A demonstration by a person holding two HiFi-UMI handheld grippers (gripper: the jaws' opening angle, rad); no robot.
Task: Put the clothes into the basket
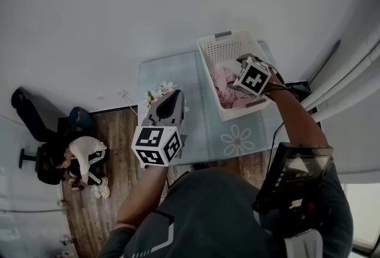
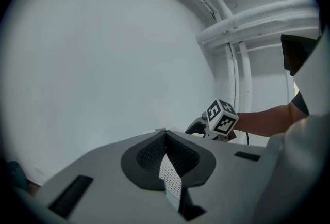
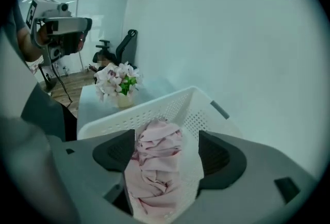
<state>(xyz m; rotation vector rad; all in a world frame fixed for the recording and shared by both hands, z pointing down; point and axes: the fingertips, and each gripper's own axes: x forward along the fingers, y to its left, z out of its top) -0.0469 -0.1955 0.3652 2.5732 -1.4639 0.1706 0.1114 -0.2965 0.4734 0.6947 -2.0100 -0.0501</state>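
A white perforated plastic basket (image 1: 231, 49) fills the far right corner of the surface (image 1: 178, 72); pink-white flowers (image 1: 163, 90) block its left edge; the middle lies open.

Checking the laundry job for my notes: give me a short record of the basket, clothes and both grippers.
basket: white, on the table
clothes: pink, bunched inside the basket
right gripper: open, empty, above the basket
left gripper: shut, empty, away from the basket
flowers: on the table, apart from the basket

flowers (image 1: 161, 91) — on table (image 1: 172, 72) | person (image 1: 83, 153) on wood floor (image 1: 113, 126) | office chair (image 3: 126, 45) — beyond table
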